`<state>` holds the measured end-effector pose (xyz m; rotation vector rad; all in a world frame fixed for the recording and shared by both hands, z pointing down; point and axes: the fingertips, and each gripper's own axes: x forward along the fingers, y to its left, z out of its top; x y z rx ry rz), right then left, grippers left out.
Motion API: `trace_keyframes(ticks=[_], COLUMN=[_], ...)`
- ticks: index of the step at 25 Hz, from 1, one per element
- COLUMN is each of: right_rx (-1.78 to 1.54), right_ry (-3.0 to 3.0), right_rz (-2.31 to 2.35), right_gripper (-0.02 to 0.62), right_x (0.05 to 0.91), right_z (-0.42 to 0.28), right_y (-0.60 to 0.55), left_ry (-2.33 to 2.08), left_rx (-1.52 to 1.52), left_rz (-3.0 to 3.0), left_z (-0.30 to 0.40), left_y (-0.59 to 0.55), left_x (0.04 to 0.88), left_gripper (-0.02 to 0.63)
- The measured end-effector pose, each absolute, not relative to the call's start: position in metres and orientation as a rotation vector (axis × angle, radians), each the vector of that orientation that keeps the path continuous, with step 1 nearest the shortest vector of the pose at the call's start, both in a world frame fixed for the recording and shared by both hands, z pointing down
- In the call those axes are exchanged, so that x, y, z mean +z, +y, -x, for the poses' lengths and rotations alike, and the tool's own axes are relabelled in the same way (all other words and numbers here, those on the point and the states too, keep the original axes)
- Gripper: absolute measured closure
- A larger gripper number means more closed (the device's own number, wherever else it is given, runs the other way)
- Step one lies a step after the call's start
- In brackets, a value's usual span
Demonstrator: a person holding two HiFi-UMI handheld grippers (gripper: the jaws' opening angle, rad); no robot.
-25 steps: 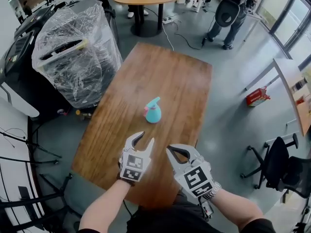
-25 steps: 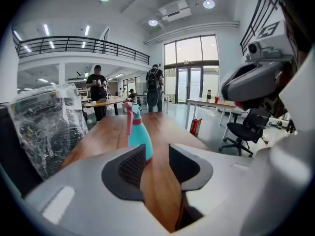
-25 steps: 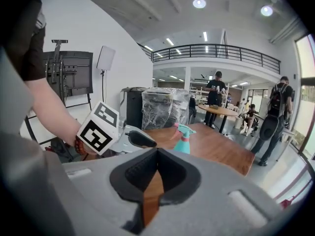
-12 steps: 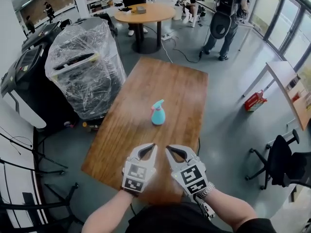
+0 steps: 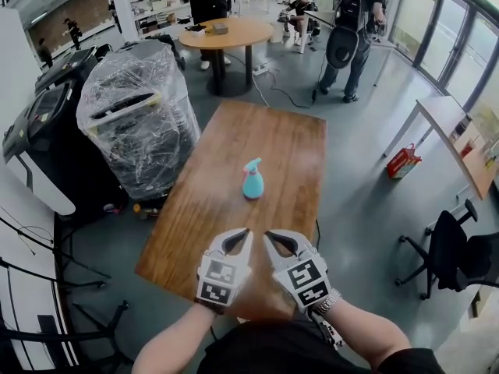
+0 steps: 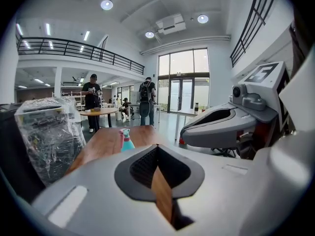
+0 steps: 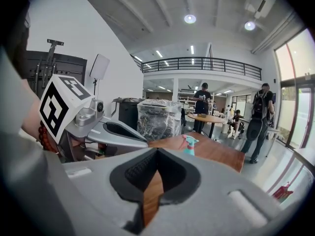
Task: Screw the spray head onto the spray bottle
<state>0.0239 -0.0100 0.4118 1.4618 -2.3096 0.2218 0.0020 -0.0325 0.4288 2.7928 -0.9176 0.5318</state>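
Two grippers are hovering over the table's (image 5: 226, 150) near end. Left gripper (image 5: 246, 233) is staying clenched, empty. One bottle (image 5: 252, 184) is standing upright mid-table, one head (image 5: 250, 164) sitting on top, well beyond both. Right gripper (image 5: 267, 236) is clenched, empty.

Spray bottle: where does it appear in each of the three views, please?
Head view: the spray bottle stands near the middle of the wooden table.
Left gripper view: the bottle is left of centre, slightly below mid-height.
Right gripper view: the bottle is slightly right of centre, below mid-height.
Shared landmark: the plastic-wrapped machine, left of the bottle in every view.
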Motion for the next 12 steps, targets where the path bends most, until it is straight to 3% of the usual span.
trace_keyframes(ticks=[12], right_rx=[0.200], right_ry=[-2.298], right_rz=[-1.487], right_gripper=[0.601], right_x=[0.409], right_z=[-0.014], right_y=[0.003], left_ry=[-0.904], left_rx=[0.529], left_rz=[-2.810], left_z=[0.008], left_y=[-0.017], left_x=[0.429], left_gripper=[0.591])
